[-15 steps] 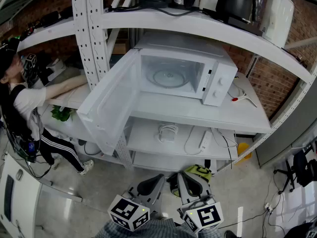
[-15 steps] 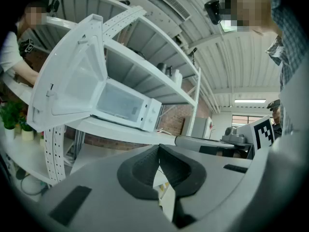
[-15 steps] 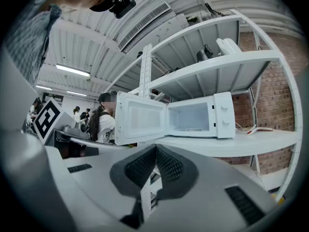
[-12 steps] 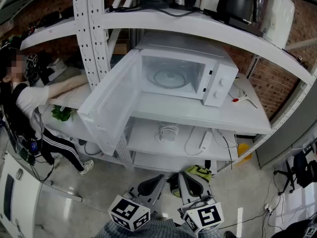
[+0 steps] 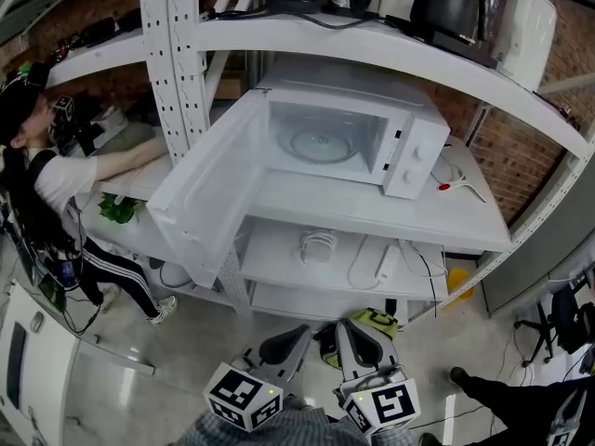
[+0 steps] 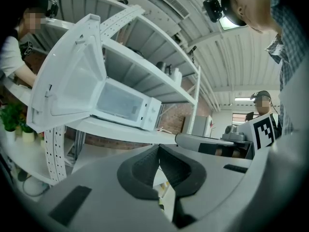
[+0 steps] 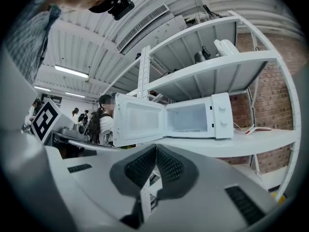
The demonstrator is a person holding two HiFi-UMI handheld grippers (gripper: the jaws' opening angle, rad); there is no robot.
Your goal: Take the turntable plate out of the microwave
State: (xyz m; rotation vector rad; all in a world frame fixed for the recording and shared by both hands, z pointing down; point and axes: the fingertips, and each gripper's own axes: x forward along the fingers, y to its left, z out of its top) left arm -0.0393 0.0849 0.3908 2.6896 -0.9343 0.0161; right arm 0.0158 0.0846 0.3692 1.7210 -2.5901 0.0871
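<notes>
- On the middle shelf (image 5: 307, 203), the microwave (image 5: 358, 124) stands with its door (image 5: 200, 193) swung fully out to the left. The turntable plate (image 5: 321, 145) lies flat inside it, not yet touched.
- Both grippers hang low in front of the rack, well apart from the shelf. The left gripper (image 6: 158, 147) has its jaws pressed together with nothing between the pads. The right gripper (image 7: 155, 148) is likewise closed and empty.
- Risk 1: jaws closed like this cannot take the plate's rim. Unless they part before the reach, the tips would merely push the plate deeper inside.
- Risk 2: the plate looks like clear glass, smooth and thin-edged. A pinch at one edge only may let it tilt, slip and strike the microwave's front sill, or drop.
- Risk 3: the open door juts into the left gripper's likely approach, so a reach from that side may knock it.
- Risk 4: a person (image 5: 56, 170) leans at the neighbouring shelf just beyond the door, and a bumped door could swing toward them.
</notes>
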